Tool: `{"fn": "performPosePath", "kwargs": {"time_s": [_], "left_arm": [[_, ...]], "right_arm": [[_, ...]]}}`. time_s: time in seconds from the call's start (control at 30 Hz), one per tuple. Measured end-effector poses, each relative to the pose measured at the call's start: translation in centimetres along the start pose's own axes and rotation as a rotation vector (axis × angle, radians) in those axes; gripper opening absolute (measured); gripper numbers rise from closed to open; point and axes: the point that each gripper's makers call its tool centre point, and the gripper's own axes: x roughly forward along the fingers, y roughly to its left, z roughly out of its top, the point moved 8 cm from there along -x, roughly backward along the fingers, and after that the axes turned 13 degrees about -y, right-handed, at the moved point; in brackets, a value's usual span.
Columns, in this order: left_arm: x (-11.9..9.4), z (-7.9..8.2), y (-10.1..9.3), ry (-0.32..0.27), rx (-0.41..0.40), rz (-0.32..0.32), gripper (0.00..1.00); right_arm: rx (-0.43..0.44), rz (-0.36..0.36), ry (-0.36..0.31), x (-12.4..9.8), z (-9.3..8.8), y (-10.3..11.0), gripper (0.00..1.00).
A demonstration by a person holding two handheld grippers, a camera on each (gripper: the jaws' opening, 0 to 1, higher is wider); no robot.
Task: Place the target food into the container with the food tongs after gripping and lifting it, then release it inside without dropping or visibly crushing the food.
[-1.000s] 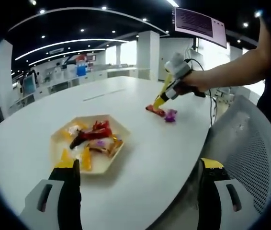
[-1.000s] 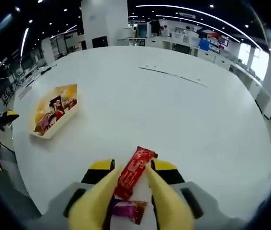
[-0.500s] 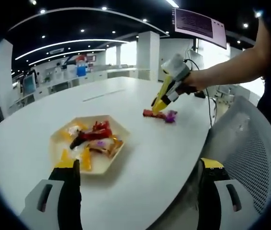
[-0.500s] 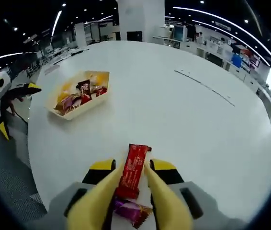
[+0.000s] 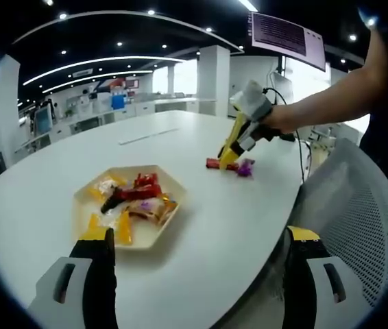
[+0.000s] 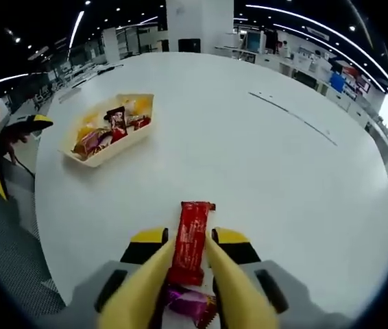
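Right gripper view, nearest first: the right hand-held gripper (image 6: 188,264) has its two yellow tong-like jaws closed on the sides of a red foil-wrapped snack bar (image 6: 191,240), which runs lengthwise between them and sticks out past their tips. Whether the bar hangs clear of the white round table (image 6: 304,185) or rests on it I cannot tell. Just under the jaws, near their base, lies a purple-wrapped candy (image 6: 192,301), close enough to be dragged along.

Further ahead and to the left of this hand-held gripper sits the pale hexagonal tray (image 6: 98,154), already holding several wrapped snacks in red, orange and purple. Well apart from the bar, it is the likely container.

Left gripper view has the left hand-held gripper (image 5: 197,257) with its black, yellow-tipped jaws spread wide and holding nothing, with the tray (image 5: 83,194) just beyond them. Beyond that, to the right, a person's hand and forearm carry the right hand-held gripper (image 5: 229,156), tips low at the bar (image 5: 213,163) beside the purple candy (image 5: 245,167).

To do this step well, I would keep the squeeze only firm enough to stop the slim bar pivoting, lift straight up so the purple candy stays behind, carry it level toward the tray, lower it among the snacks, then ease the jaws apart.
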Motion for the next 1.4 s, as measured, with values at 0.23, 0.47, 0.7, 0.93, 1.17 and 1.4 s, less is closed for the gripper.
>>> {"fn": "performPosePath", "kwargs": {"time_s": [0.23, 0.47, 0.7, 0.93, 1.17, 1.4], "left_arm": [[0.0, 0.1, -0.1, -0.006, -0.009, -0.004, 0.99], [0.1, 0.2, -0.2, -0.017, -0.034, -0.018, 0.99], [0.0, 0.3, -0.2, -0.019, -0.023, -0.014, 0.99], [0.1, 0.1, -0.2, -0.01, -0.018, -0.017, 0.99], [0.0, 0.2, -0.2, -0.015, -0.02, -0.015, 0.99], [0.0, 0.2, -0.2, -0.015, -0.009, -0.015, 0.99]], "right_arm": [[0.002, 0.001, -0.001, 0.2, 0.4, -0.2, 0.23], [0.023, 0.019, -0.029, -0.4, 2.0, -0.5, 0.23], [0.007, 0.056, -0.026, -0.9, 3.4, -1.0, 0.23], [-0.019, 0.062, -0.035, -1.0, 4.7, -1.8, 0.23], [-0.011, 0.046, -0.051, -1.5, 6.0, -2.7, 0.23], [-0.038, 0.022, -0.117, -2.2, 8.4, -2.6, 0.23]]}}
